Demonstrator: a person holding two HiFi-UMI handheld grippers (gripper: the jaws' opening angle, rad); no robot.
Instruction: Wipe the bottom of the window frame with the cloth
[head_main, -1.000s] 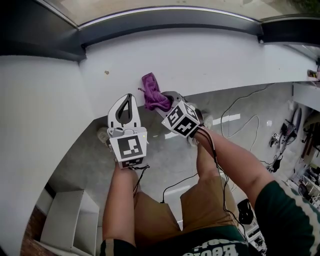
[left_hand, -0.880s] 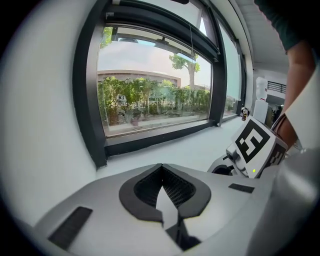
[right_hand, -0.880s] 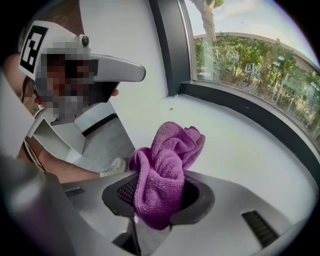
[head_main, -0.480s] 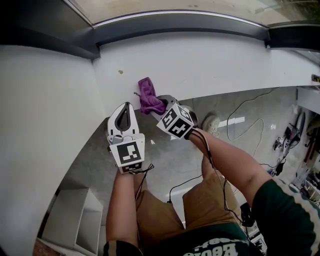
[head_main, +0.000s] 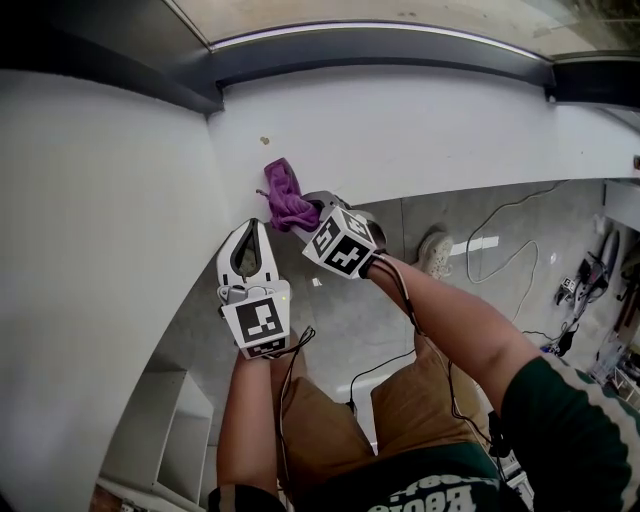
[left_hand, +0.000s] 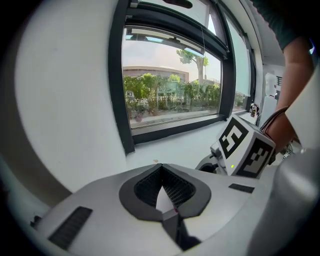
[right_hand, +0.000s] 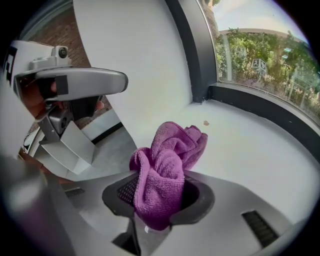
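Observation:
A crumpled purple cloth (head_main: 285, 198) (right_hand: 167, 165) sits bunched between the jaws of my right gripper (head_main: 303, 210) (right_hand: 160, 190), which is shut on it. The cloth rests over the near edge of the white sill (head_main: 430, 130) (right_hand: 250, 145). A small brown speck (head_main: 265, 141) (right_hand: 206, 122) lies just beyond it. The dark bottom bar of the window frame (head_main: 380, 45) (right_hand: 260, 107) (left_hand: 175, 129) runs along the back of the sill. My left gripper (head_main: 251, 225) (left_hand: 161, 169) hangs just left of the right one, shut on nothing, below the sill's edge.
A white wall (head_main: 90, 230) closes in on the left and meets the sill at a corner. Below are a grey floor with cables (head_main: 500, 240), a shoe (head_main: 436, 252) and a white shelf unit (head_main: 170, 440). Trees and a building show through the glass (left_hand: 170, 90).
My right gripper has carried the cloth left along the sill's edge, closer to the brown speck and the corner. The left gripper moved left with it and stayed shut.

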